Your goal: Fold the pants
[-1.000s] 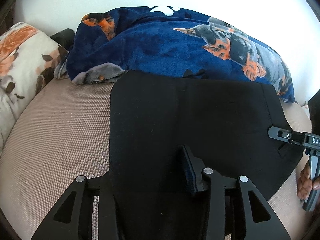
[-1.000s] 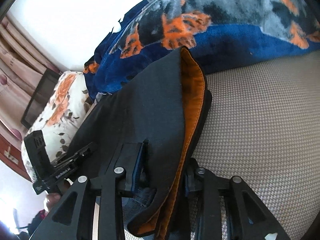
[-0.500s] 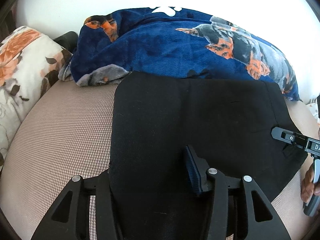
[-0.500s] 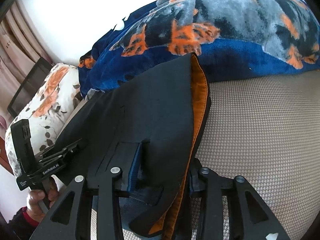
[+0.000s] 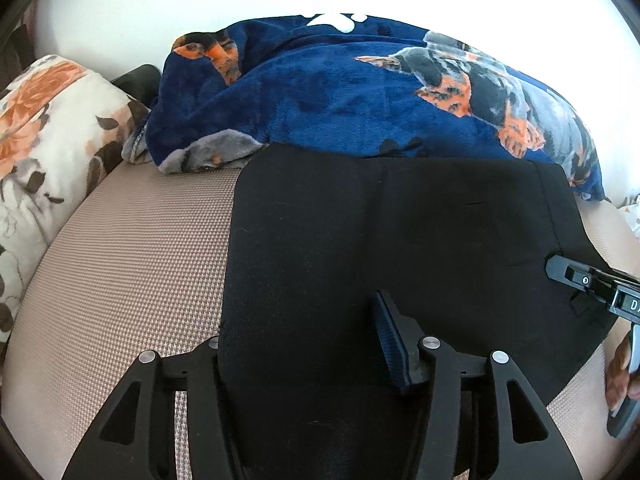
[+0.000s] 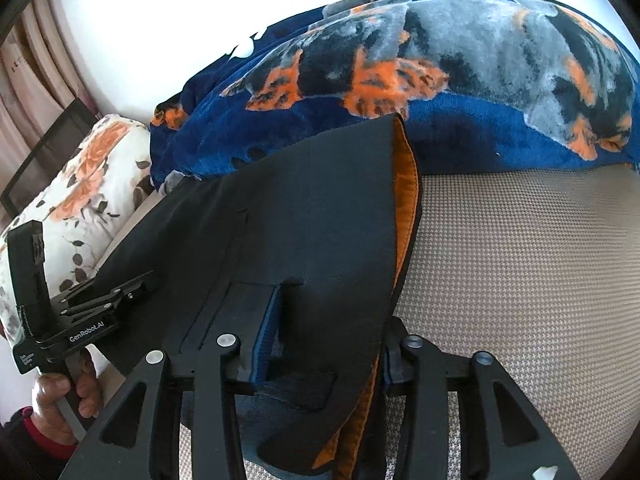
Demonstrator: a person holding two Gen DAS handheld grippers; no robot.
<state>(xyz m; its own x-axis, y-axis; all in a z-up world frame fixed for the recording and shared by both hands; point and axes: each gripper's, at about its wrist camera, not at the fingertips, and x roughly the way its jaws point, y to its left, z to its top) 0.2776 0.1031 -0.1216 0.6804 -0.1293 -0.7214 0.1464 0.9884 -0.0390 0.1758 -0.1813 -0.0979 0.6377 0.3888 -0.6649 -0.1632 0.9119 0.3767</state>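
Currently, black pants (image 5: 360,240) are straddled loosely by both tongs: left gripper (image 5: 308,356) and right gripper (image 6: 320,360) have just been opening, pads off the cloth. Pants are laid flat on the beige mattress (image 5: 120,260), orange lining (image 6: 404,168) exposed. Beyond, a dog-print blanket (image 5: 340,92) is heaped.

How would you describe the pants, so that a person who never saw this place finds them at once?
Look at the beige woven bed surface, in front of the dark blue blanket with dog pictures. The pants lie flat there, folded, between the two grippers. They alone are plain black, and an orange lining shows along one edge.
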